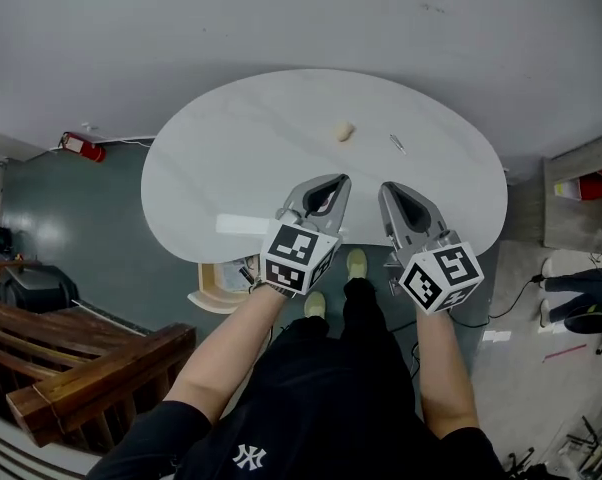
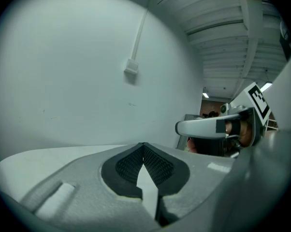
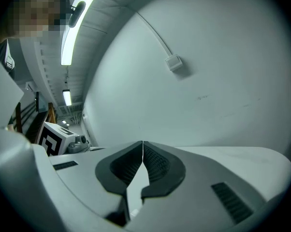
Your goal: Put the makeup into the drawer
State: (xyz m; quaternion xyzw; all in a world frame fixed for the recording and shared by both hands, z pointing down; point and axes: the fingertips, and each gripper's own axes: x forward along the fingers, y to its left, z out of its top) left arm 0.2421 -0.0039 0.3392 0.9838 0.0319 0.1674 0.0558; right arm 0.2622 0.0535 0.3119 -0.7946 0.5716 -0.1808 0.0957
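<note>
A white oval table (image 1: 231, 158) fills the middle of the head view. On it lie a small beige makeup piece (image 1: 345, 130) and, to its right, a thin silvery stick (image 1: 397, 144). My left gripper (image 1: 336, 181) hovers at the table's near edge, shut and empty; its own view shows the pads meeting at the tips (image 2: 143, 145). My right gripper (image 1: 389, 189) is beside it, also shut with nothing held (image 3: 142, 143). Both point toward the wall over the table top. No drawer shows in any view.
A round wooden-rimmed thing (image 1: 217, 290) stands on the floor under the table's near left edge. A wooden bench (image 1: 71, 358) is at lower left, with a red fire extinguisher (image 1: 81, 147) by the wall. A wall socket with its cable (image 2: 131, 70) is ahead.
</note>
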